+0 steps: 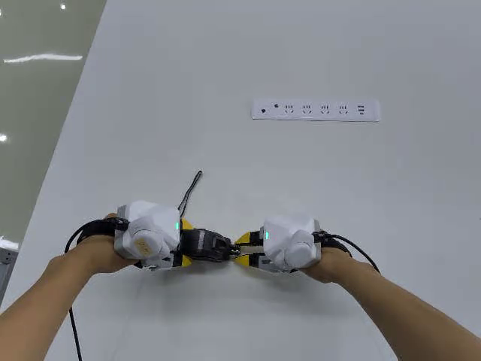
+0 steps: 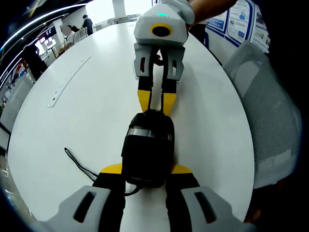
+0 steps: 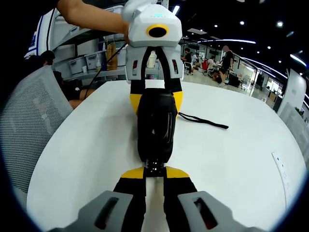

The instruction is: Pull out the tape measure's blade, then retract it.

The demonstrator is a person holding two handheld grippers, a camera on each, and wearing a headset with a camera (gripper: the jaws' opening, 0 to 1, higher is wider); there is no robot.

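A black tape measure (image 1: 204, 245) lies between the two grippers on the white table. My left gripper (image 2: 145, 170) is shut on the tape measure (image 2: 147, 147) body, its yellow fingertips (image 2: 112, 169) pressed on both sides. My right gripper (image 3: 154, 171) faces it and is shut on the blade's end hook at the front of the tape measure (image 3: 155, 125). Hardly any blade shows between case and hook. A black wrist strap (image 1: 190, 191) trails from the case across the table. In the head view the left gripper (image 1: 184, 244) and right gripper (image 1: 242, 249) almost meet.
A white power strip (image 1: 316, 110) lies flat on the table farther back. The table's left edge (image 1: 56, 162) runs diagonally beside the floor. A mesh chair (image 2: 270, 130) stands by the table's near side. People sit and stand in the far background.
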